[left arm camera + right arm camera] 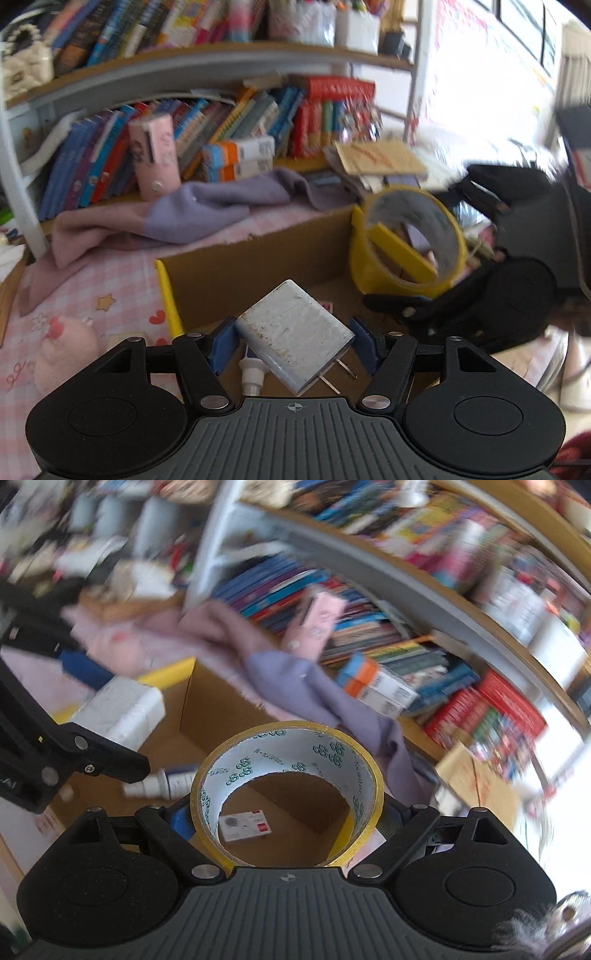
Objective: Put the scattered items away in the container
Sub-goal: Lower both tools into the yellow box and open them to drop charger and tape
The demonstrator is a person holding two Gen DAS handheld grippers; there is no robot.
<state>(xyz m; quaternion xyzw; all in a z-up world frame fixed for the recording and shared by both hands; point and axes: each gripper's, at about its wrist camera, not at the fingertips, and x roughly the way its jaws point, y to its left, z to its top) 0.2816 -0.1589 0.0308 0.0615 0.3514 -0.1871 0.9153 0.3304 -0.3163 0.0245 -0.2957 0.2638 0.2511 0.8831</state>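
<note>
Pinching a white plug-in charger (293, 334) between its blue pads, the left gripper (293, 341) hung over the open cardboard box (258, 266). Just to its right over the same box, the right gripper (291, 812) clamped a yellow-edged roll of packing tape (288, 771) between widely spread jaws. Inside the box lay a small white bottle (162, 782) and a small white card (245, 825). Behind the box, a lilac cloth (207, 210) sprawled before the bookshelf (184, 70).

Left wrist: looks forward and down, close over the cardboard box (258, 258), bookshelf (184, 74) behind.
Right wrist: same, tilted, blurred.
Shared: box, bookshelf, purple cloth (207, 210).
</note>
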